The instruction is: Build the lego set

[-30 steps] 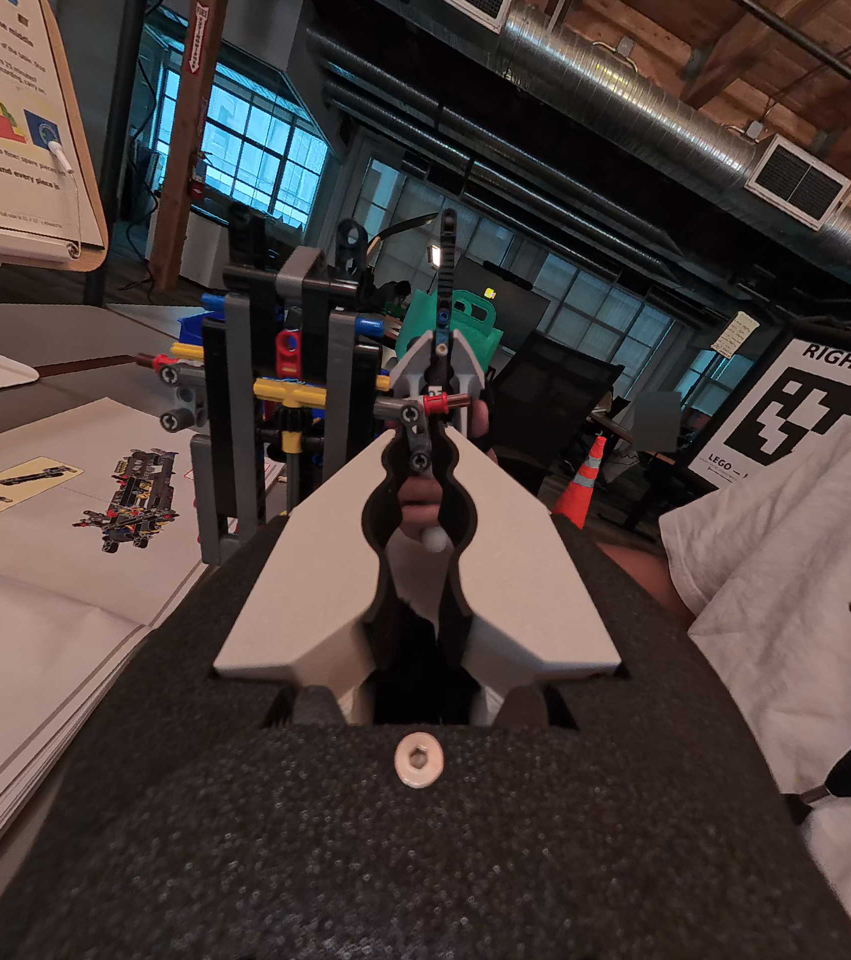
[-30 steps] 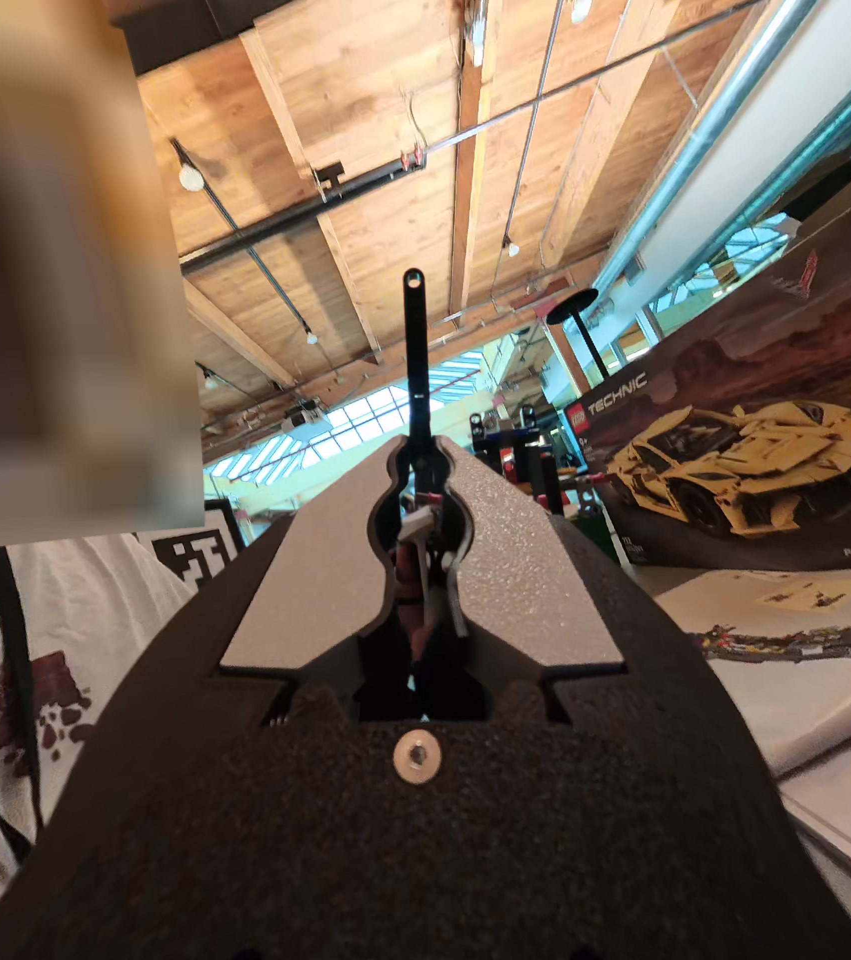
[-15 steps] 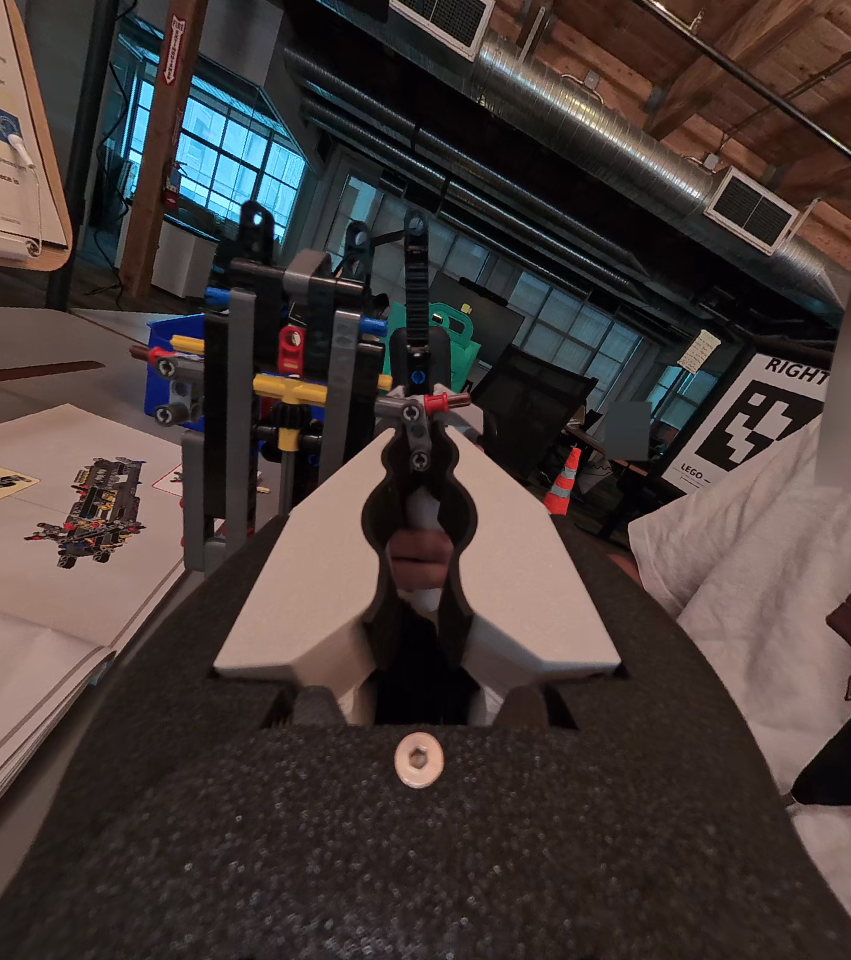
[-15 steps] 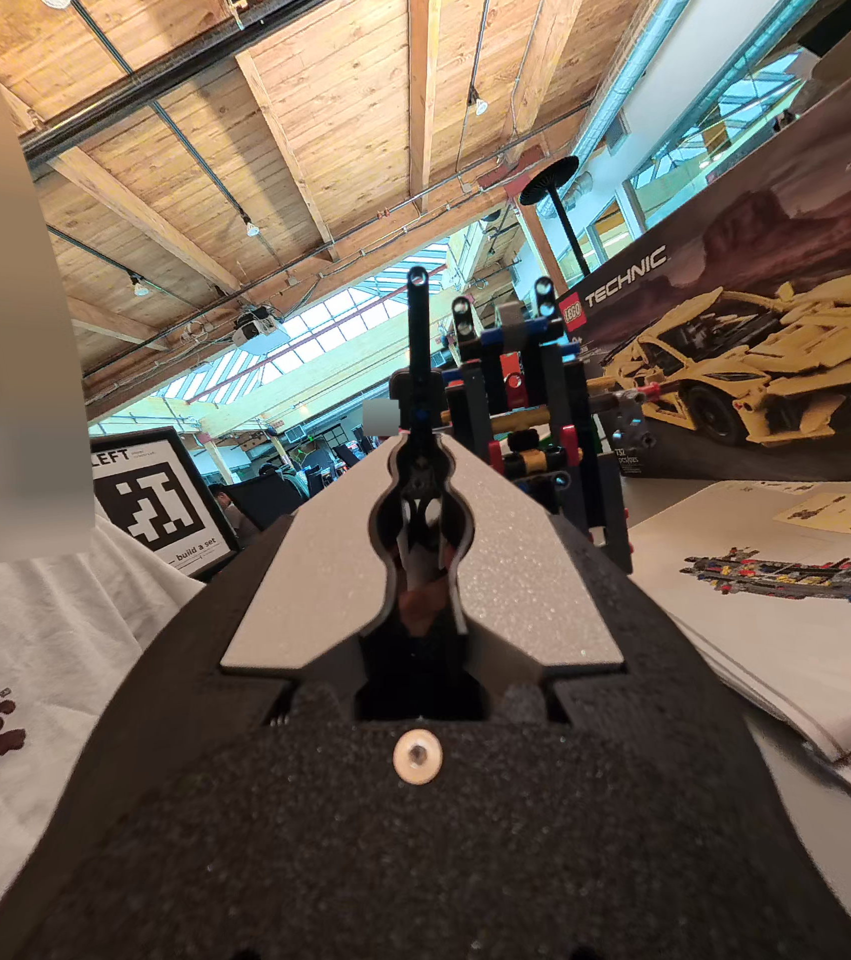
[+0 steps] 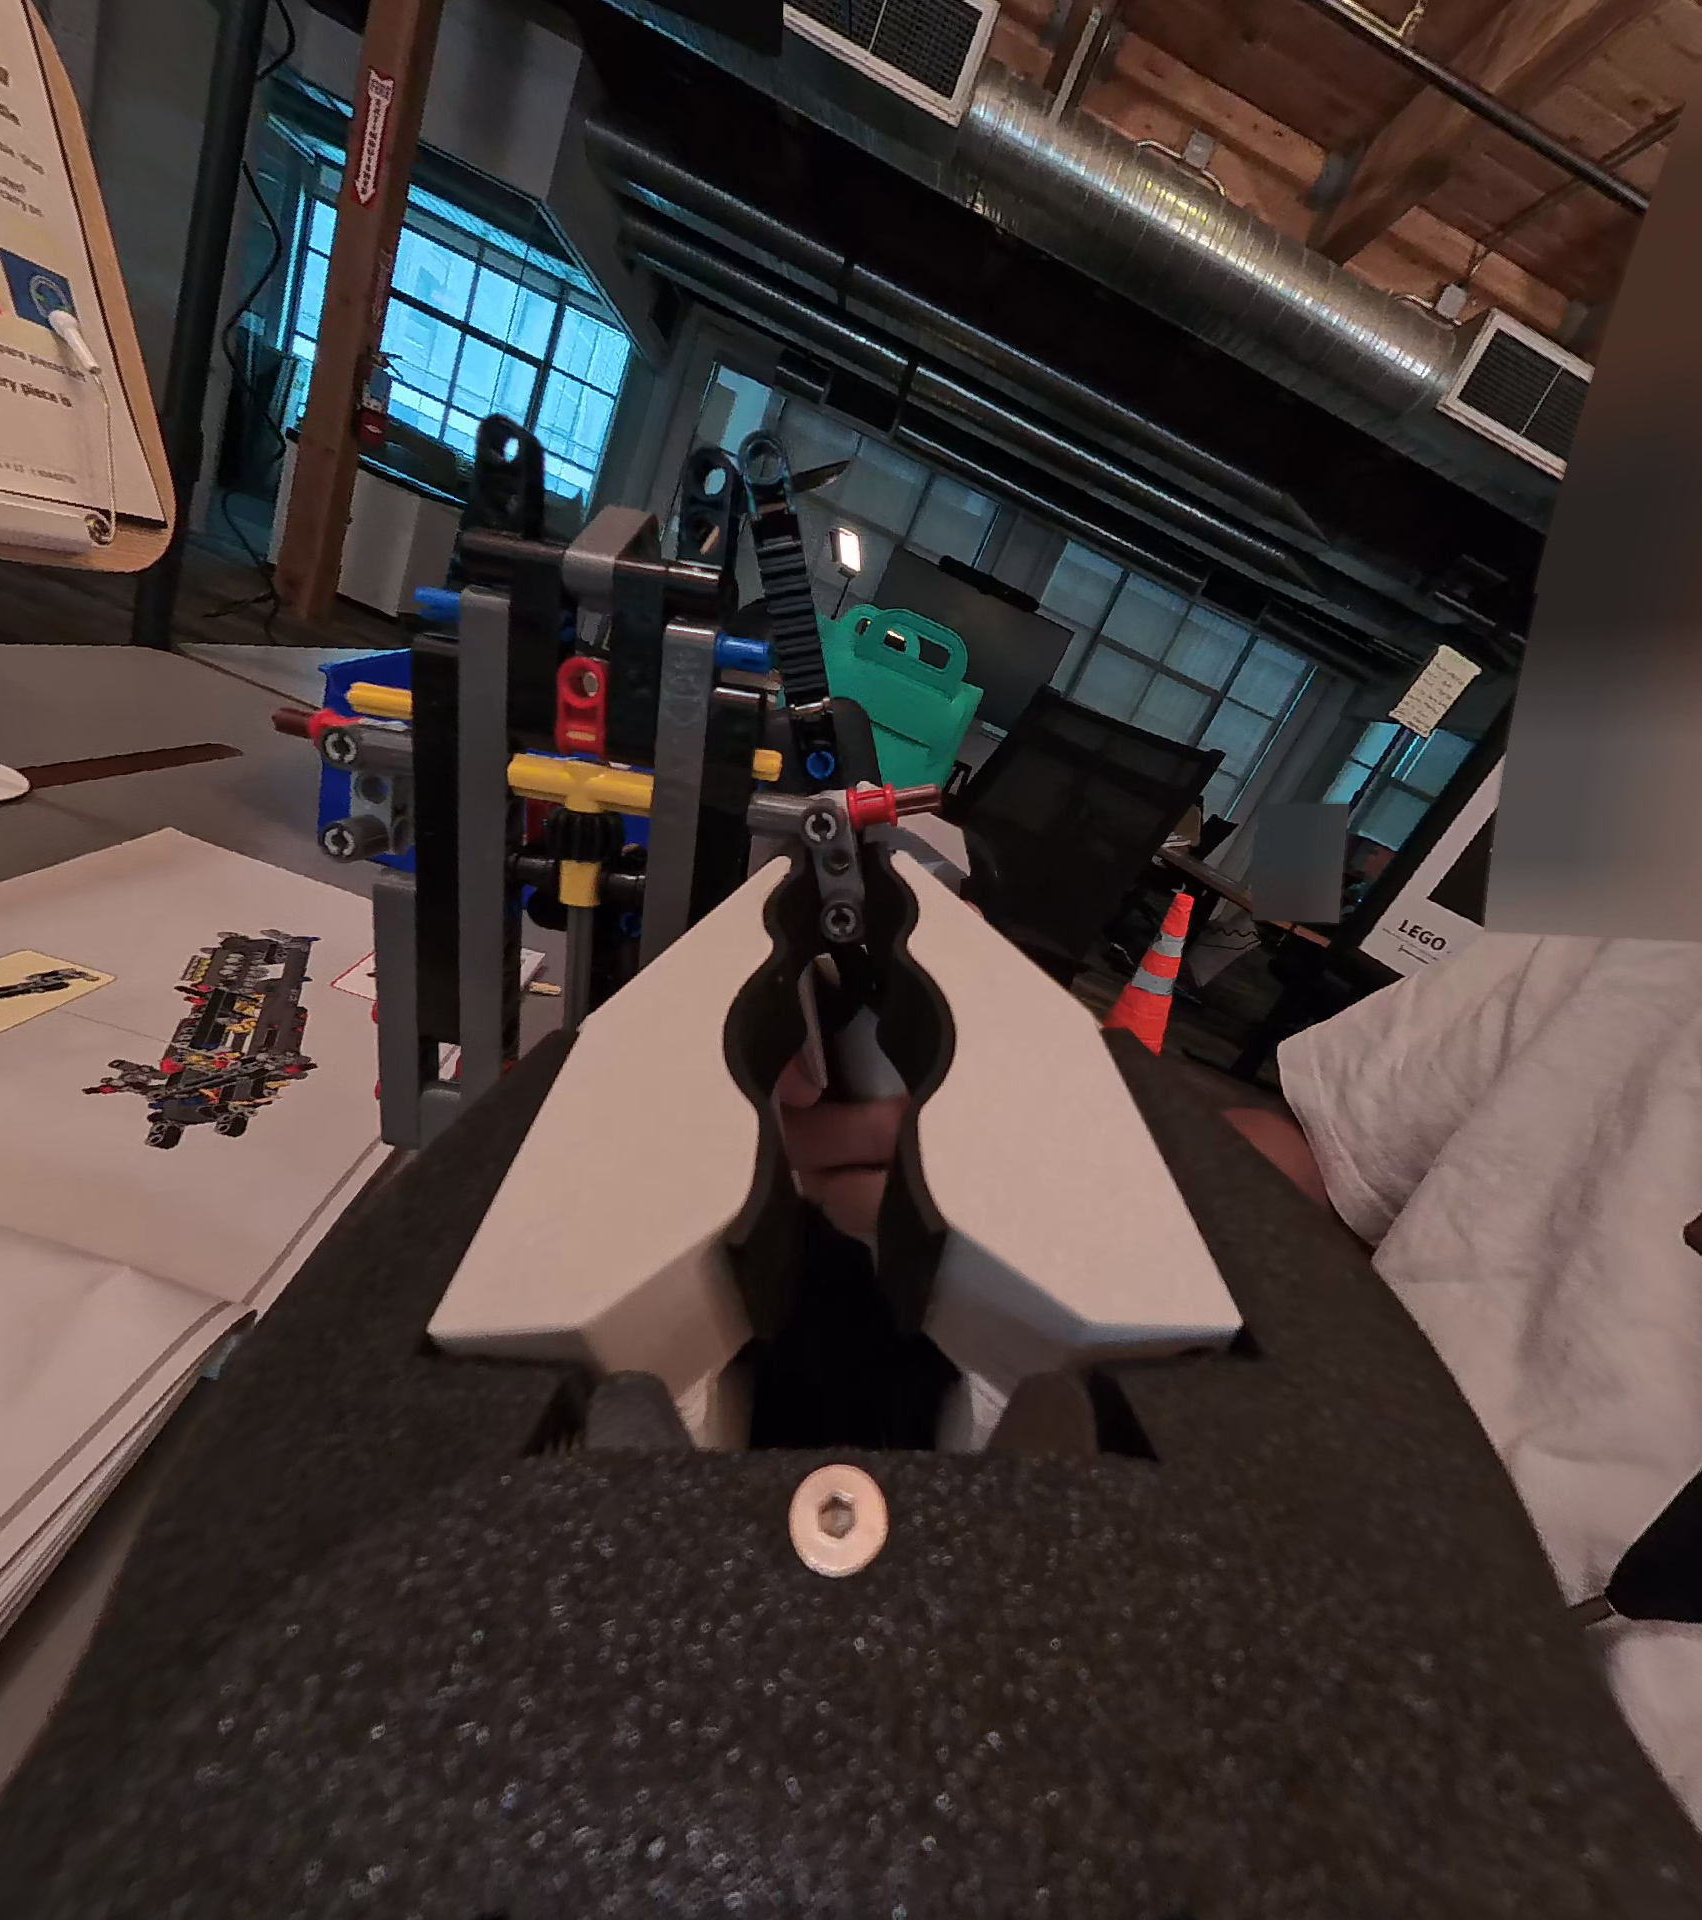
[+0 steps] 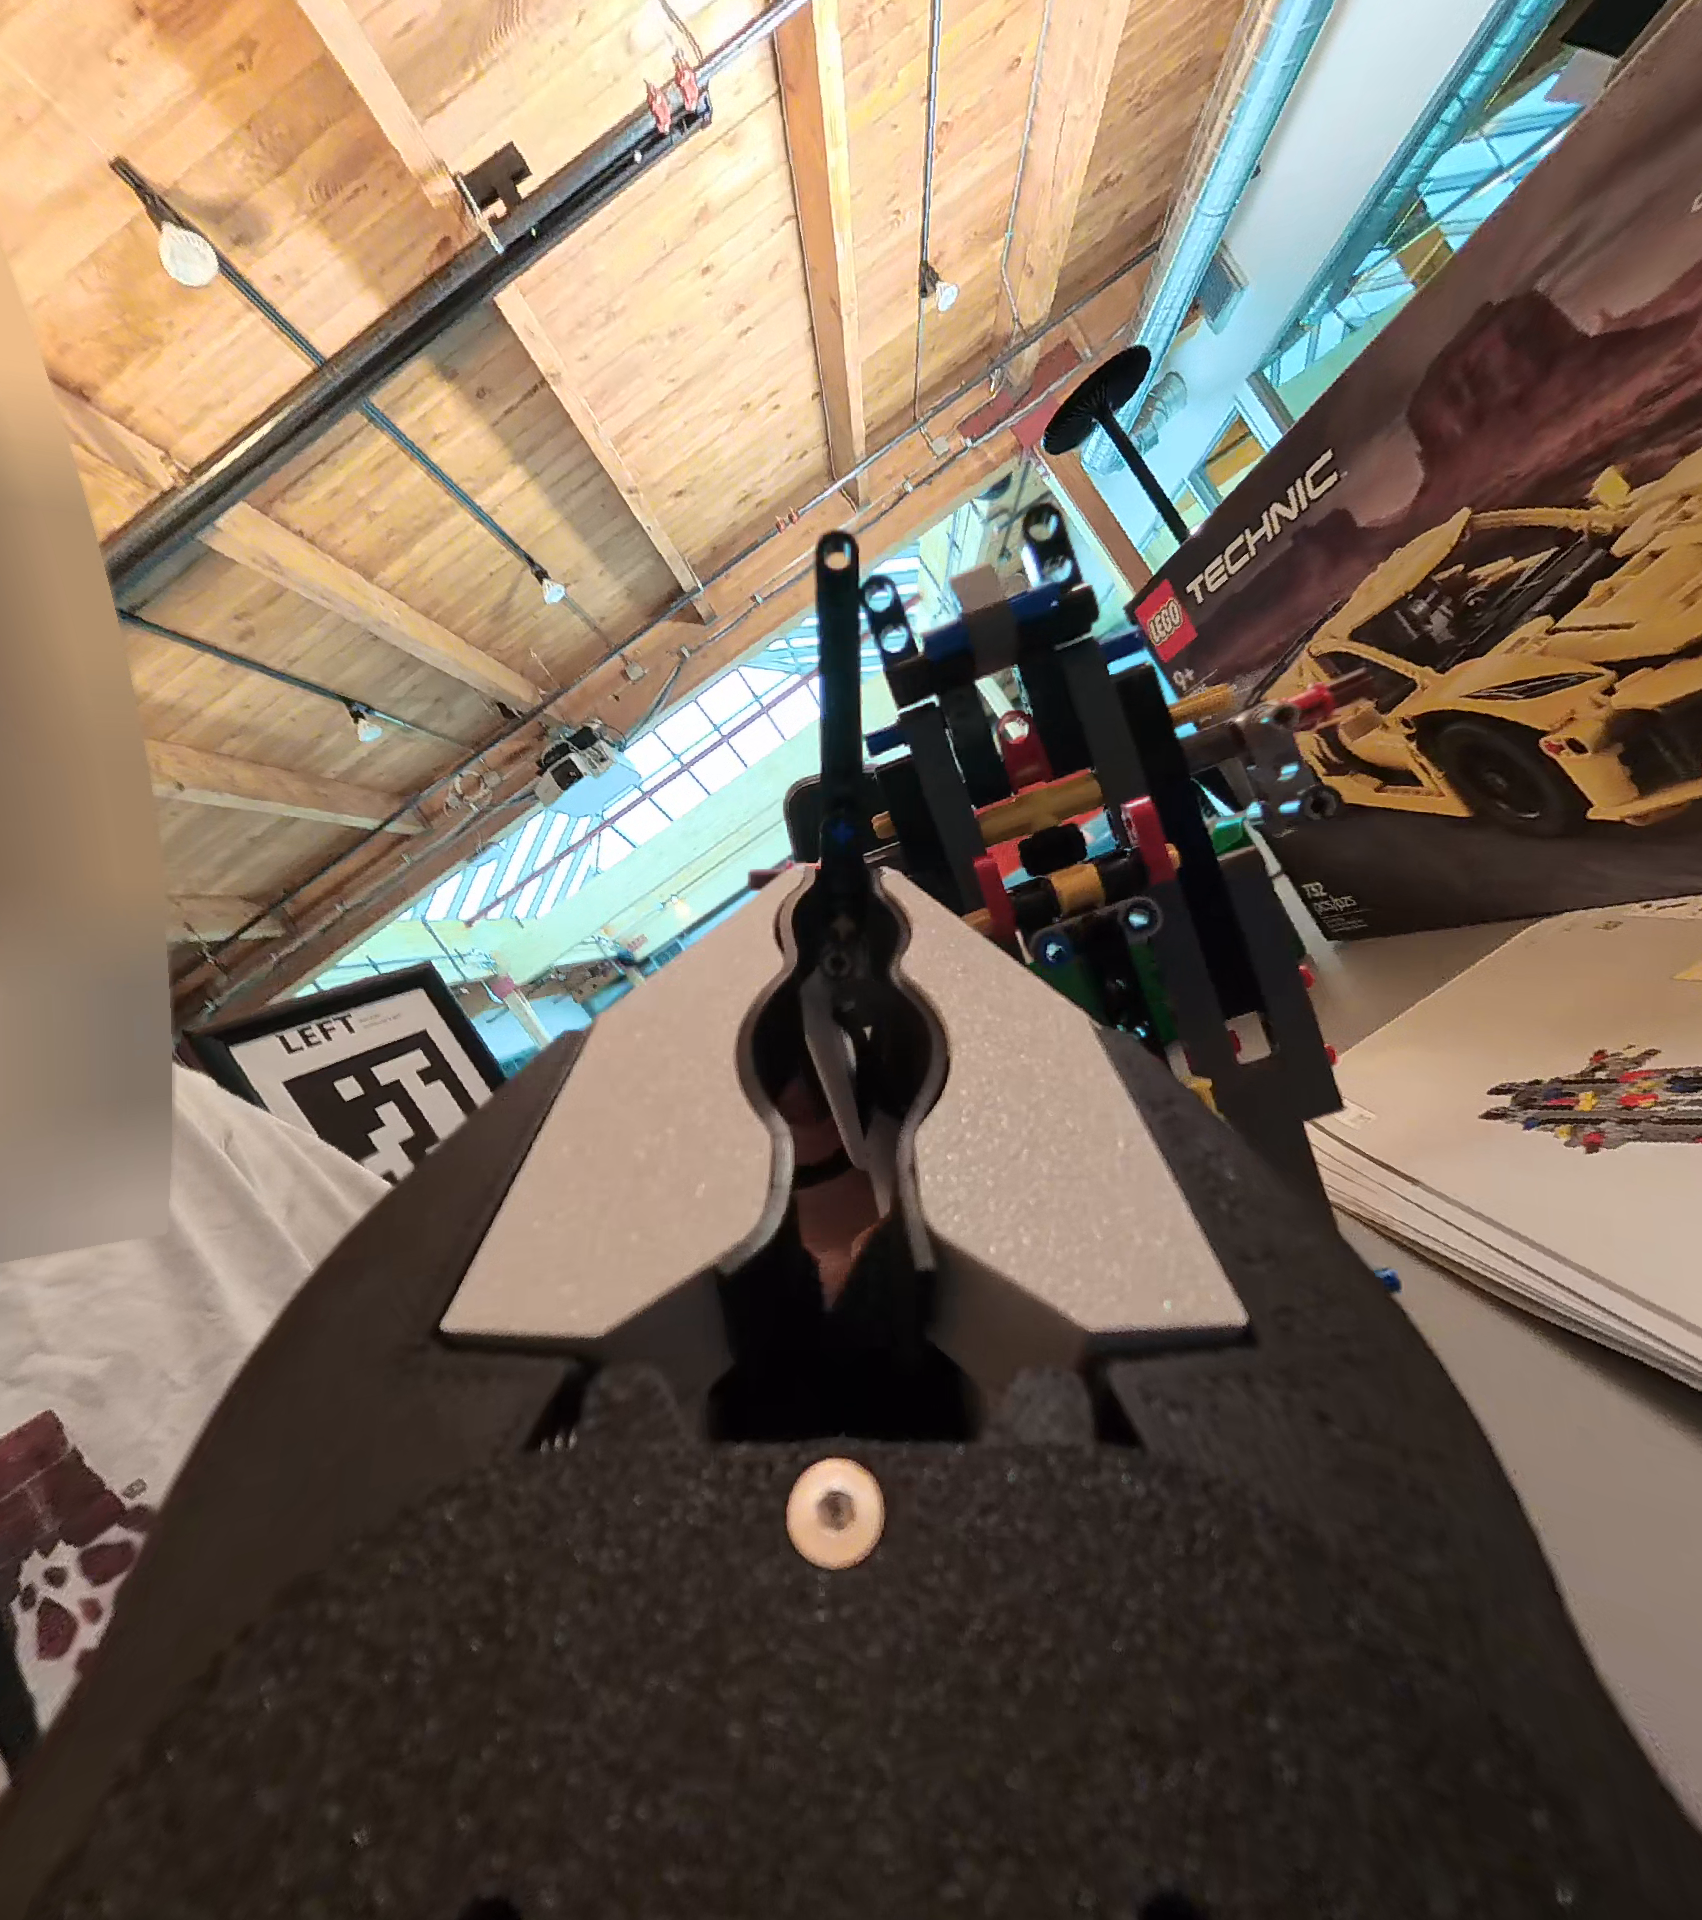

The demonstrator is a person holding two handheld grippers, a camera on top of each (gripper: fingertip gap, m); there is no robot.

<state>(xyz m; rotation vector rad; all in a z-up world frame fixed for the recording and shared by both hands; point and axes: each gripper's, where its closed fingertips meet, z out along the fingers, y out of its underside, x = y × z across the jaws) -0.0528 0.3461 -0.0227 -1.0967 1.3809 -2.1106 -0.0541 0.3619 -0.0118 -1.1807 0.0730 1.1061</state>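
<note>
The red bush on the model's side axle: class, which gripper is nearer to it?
Left. The left gripper grips the grey connector just below the red bush. The right gripper holds a black beam beside the model.

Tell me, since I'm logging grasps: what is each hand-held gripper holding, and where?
Left hand-held gripper: the lego assembly, by its grey side connector. Right hand-held gripper: the thin black beam, by its lower end.

A converted industrial loft workspace: timber ceiling [image 6: 618, 312], exposed metal duct [image 5: 1190, 239], large gridded windows [image 5: 473, 343].
</note>
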